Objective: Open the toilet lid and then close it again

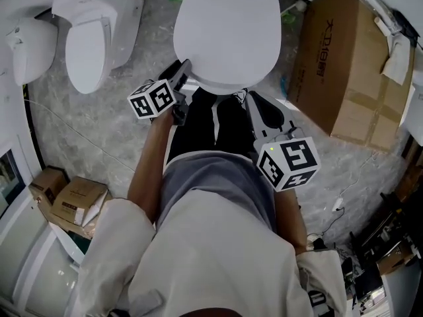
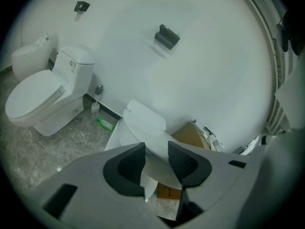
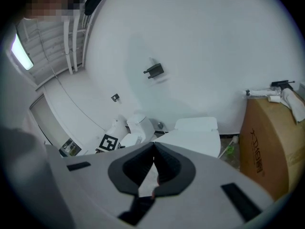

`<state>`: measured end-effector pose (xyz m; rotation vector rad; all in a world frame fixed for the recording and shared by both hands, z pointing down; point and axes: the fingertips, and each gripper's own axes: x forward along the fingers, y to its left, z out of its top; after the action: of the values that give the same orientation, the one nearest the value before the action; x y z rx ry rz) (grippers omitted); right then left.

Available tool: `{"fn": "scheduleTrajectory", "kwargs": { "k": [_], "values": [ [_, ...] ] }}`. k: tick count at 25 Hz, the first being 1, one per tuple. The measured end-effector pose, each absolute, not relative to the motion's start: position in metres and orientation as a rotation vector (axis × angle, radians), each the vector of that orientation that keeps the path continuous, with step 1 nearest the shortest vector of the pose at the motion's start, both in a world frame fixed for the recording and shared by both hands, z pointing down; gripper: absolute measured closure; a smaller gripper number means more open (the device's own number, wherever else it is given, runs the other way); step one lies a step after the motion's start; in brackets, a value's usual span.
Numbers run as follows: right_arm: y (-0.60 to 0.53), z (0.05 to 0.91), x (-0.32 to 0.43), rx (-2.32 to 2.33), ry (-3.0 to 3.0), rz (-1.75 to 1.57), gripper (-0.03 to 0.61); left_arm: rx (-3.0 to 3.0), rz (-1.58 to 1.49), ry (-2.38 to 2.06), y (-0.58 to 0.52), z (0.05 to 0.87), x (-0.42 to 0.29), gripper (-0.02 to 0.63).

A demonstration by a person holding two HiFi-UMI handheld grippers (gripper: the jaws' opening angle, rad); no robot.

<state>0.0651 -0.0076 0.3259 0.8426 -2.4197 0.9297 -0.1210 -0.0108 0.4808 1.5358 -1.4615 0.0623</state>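
Note:
The white toilet lid (image 1: 225, 32) lies low over its bowl at the top middle of the head view. My left gripper (image 1: 182, 78) is at the lid's front left edge. In the left gripper view the jaws (image 2: 156, 162) are shut on that white edge, and the lid (image 2: 143, 123) runs from them back to the tank. Floor and a box show under the held edge. My right gripper (image 1: 254, 104) hangs by the person's leg, in front of the bowl and apart from it. Its jaws (image 3: 154, 163) are shut tip to tip with nothing between them. The lid (image 3: 195, 140) lies beyond.
A second toilet (image 1: 89, 38) stands to the left, with another white fixture (image 1: 30, 48) at the far left. A large cardboard box (image 1: 350, 78) stands close on the right. Small boxes (image 1: 69, 200) sit at the lower left. A green bottle (image 2: 106, 124) lies by the wall.

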Motion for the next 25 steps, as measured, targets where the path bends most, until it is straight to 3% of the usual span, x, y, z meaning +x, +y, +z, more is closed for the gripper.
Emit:
{"fn": "scheduleTrajectory", "kwargs": {
  "k": [25],
  "values": [
    [-0.028, 0.273, -0.002, 0.93, -2.492, 0.812, 0.568, 1.792, -0.096, -1.191, -0.066, 0.42, -0.131, 0.439]
  ]
}}
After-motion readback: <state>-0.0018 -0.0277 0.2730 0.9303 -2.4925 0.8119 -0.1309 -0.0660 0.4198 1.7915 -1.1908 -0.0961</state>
